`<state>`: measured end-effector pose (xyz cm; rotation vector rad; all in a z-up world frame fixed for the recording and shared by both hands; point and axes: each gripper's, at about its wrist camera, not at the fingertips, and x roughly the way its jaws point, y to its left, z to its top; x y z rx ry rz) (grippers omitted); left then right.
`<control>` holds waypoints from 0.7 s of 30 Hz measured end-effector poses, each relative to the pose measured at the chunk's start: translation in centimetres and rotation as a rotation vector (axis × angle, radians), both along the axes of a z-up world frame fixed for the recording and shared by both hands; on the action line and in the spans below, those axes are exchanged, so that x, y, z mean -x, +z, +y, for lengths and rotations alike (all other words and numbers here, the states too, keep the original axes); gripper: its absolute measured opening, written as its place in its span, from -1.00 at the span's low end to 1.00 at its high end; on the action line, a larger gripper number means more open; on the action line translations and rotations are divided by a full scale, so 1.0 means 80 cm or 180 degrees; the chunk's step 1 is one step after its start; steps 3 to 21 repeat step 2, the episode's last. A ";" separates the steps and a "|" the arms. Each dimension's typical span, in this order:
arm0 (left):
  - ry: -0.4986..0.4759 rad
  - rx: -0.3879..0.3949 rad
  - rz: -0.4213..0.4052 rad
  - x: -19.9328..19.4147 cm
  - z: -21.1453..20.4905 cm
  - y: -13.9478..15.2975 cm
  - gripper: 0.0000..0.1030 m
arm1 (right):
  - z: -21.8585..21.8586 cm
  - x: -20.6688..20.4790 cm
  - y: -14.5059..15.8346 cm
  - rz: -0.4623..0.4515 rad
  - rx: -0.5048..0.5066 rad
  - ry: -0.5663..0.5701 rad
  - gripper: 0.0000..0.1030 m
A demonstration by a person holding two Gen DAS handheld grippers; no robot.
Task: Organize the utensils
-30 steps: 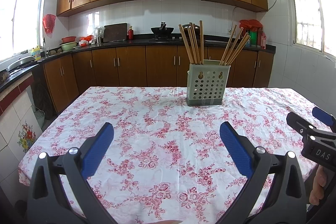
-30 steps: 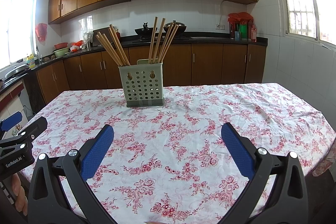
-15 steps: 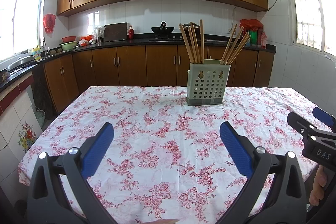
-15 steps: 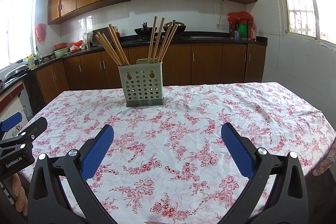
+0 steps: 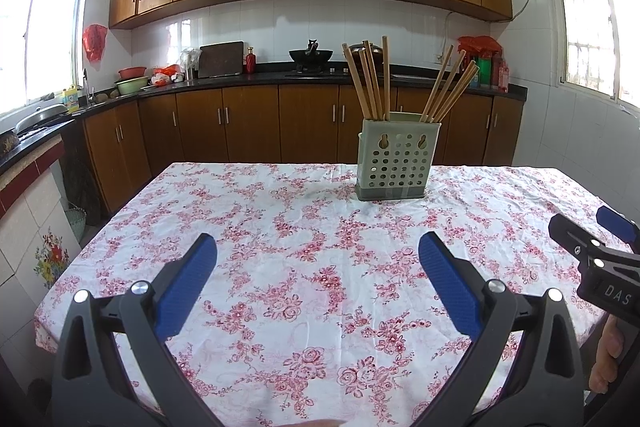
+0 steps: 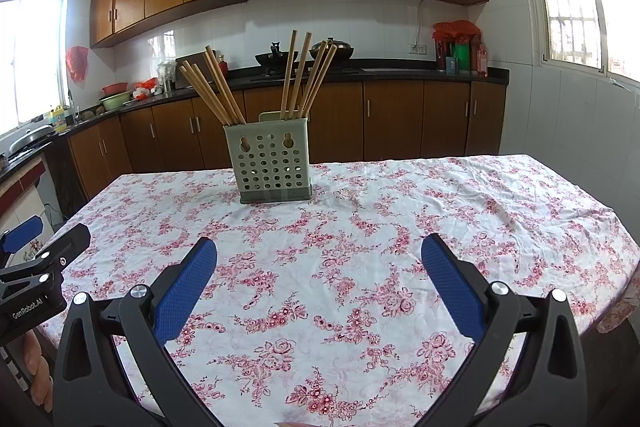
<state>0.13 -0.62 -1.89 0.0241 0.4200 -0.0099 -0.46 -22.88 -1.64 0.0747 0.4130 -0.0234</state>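
Both the left gripper (image 5: 318, 259) and right gripper (image 6: 319, 259) gape wide and empty; those light, stiff, slippery wooden chopsticks (image 6: 304, 75) in the perforated holder (image 6: 269, 163) want pinching mid-shaft.

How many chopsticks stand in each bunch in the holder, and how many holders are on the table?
Left bunch of chopsticks: 4
Right bunch of chopsticks: 4
Perforated holder: 1
Total: 9 items; the floral tablecloth carries nothing else.

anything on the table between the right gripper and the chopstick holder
Nothing: in the right wrist view only bare floral tablecloth lies between the open right gripper and the chopstick holder.
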 end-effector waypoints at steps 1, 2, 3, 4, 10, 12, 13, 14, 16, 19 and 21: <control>0.0001 0.0002 0.0002 -0.001 0.000 0.001 0.92 | 0.000 0.000 0.000 0.0000 0.0001 -0.0003 0.97; -0.0002 -0.0002 0.0002 -0.002 0.000 0.001 0.92 | 0.002 0.001 0.000 0.0000 0.0001 -0.0002 0.97; -0.0002 -0.0002 0.0002 -0.002 0.000 0.001 0.92 | 0.002 0.001 0.000 0.0000 0.0001 -0.0002 0.97; -0.0002 -0.0002 0.0002 -0.002 0.000 0.001 0.92 | 0.002 0.001 0.000 0.0000 0.0001 -0.0002 0.97; -0.0002 -0.0002 0.0002 -0.002 0.000 0.001 0.92 | 0.002 0.001 0.000 0.0000 0.0001 -0.0002 0.97; -0.0002 -0.0002 0.0002 -0.002 0.000 0.001 0.92 | 0.002 0.001 0.000 0.0000 0.0001 -0.0002 0.97; -0.0002 -0.0002 0.0002 -0.002 0.000 0.001 0.92 | 0.002 0.001 0.000 0.0000 0.0001 -0.0002 0.97; -0.0002 -0.0002 0.0002 -0.002 0.000 0.001 0.92 | 0.002 0.001 0.000 0.0000 0.0001 -0.0002 0.97; -0.0002 -0.0002 0.0002 -0.002 0.000 0.001 0.92 | 0.002 0.001 0.000 0.0000 0.0001 -0.0002 0.97; -0.0002 -0.0002 0.0002 -0.002 0.000 0.001 0.92 | 0.002 0.001 0.000 0.0000 0.0001 -0.0002 0.97; -0.0002 -0.0002 0.0002 -0.002 0.000 0.001 0.92 | 0.002 0.001 0.000 0.0000 0.0001 -0.0002 0.97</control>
